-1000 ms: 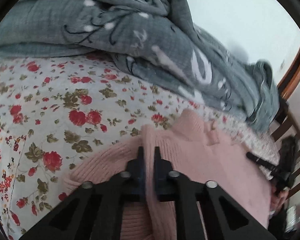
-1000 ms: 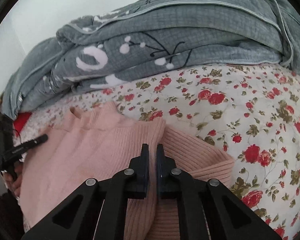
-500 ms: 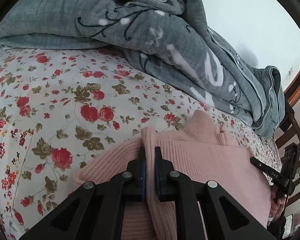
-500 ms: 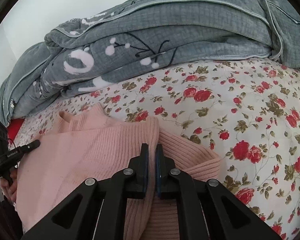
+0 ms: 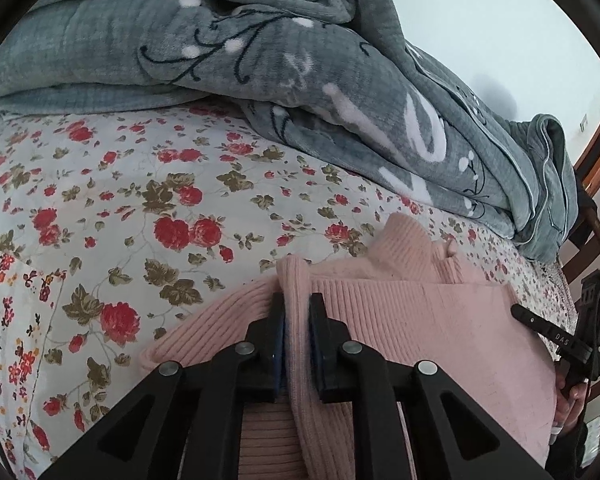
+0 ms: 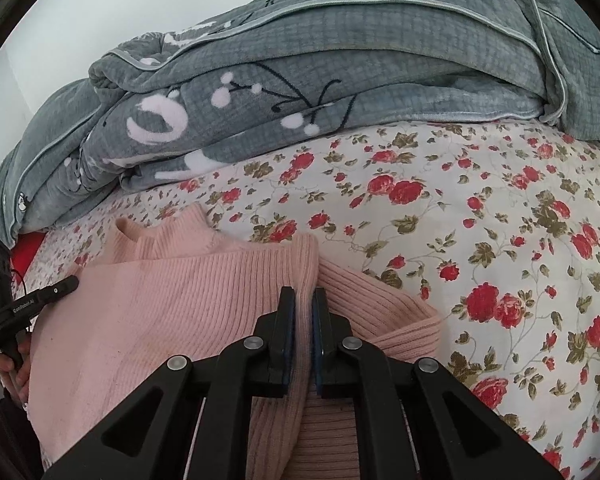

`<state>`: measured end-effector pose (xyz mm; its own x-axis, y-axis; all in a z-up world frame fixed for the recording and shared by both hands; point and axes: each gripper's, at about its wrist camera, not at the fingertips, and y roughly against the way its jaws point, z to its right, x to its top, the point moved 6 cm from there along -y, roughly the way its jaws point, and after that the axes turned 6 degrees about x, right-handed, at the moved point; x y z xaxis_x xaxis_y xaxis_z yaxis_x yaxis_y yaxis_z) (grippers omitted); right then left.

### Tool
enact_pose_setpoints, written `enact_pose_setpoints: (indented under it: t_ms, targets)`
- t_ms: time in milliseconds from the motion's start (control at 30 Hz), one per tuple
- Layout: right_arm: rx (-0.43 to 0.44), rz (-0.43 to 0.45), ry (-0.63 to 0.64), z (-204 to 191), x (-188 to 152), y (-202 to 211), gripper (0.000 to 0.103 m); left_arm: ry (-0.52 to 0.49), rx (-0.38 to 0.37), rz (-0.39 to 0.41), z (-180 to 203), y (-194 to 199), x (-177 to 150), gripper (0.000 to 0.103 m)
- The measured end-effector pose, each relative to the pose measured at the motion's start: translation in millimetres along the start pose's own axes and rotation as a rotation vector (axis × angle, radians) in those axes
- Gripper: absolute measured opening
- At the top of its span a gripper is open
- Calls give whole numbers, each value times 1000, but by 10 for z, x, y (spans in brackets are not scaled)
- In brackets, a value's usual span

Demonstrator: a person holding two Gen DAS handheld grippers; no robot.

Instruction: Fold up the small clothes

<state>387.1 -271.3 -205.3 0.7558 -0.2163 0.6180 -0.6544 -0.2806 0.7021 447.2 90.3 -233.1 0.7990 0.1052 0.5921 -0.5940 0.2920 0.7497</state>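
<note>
Both tongs stay clamped on the pink ribbed sweater [image 5: 420,320]: the left gripper [image 5: 297,308] and right gripper [image 6: 303,300] each pinch a fold of knit between nearly closed jaws. Since a second ago the sweater has been carried further up the floral bedsheet [image 6: 480,208], its collar nearer the grey blanket [image 5: 300,80].

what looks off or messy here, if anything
Nothing is damaged or spilled. The grey blanket is heaped unevenly along the far side of the floral sheet. The pink sweater lies half folded, with a pinched ridge of knit in the left gripper and another in the right gripper.
</note>
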Motion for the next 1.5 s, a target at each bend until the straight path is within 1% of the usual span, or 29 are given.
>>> enact_pose_setpoints:
  t_ms: [467, 1500]
  targets:
    - [8, -4, 3, -3, -1, -27, 10, -8, -14, -5, 6, -29, 9, 15]
    - [6, -1, 10, -12, -5, -39, 11, -24, -12, -6, 30, -33, 3, 17]
